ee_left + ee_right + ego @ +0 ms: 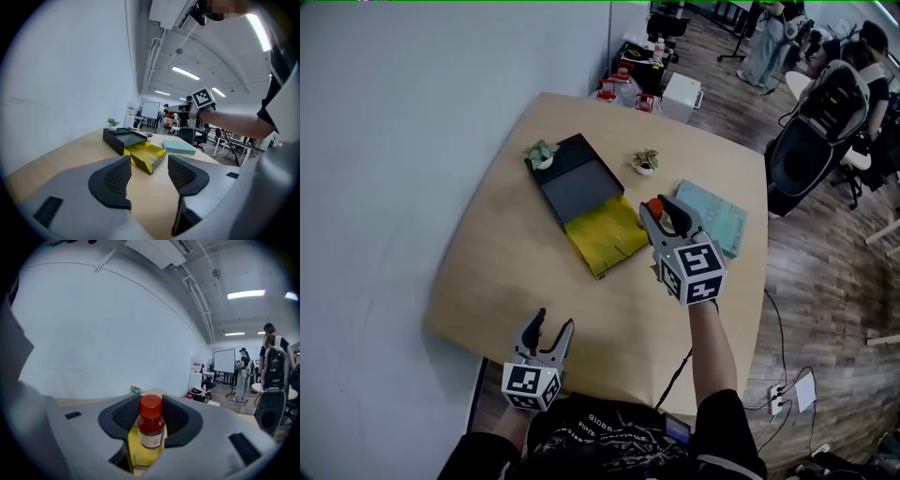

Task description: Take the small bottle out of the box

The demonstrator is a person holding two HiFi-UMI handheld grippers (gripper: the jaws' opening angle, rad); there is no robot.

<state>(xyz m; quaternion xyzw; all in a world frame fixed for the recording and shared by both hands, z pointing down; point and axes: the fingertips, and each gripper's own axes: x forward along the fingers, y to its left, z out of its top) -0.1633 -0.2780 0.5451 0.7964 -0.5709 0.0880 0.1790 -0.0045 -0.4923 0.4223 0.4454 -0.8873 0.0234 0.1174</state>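
A small bottle with a red cap and a white label sits upright between the jaws of my right gripper, which is shut on it. In the head view that gripper holds the bottle in the air just right of the box's yellow flap. The black box lies open at the table's middle, its dark tray bare. My left gripper hovers open at the table's near edge with nothing between its fingers; its own view shows the box and the yellow flap ahead.
A light-blue book lies right of the box. Two small potted plants stand beside the box's far end. A white wall runs along the left. People, chairs and floor clutter are beyond the table at the right.
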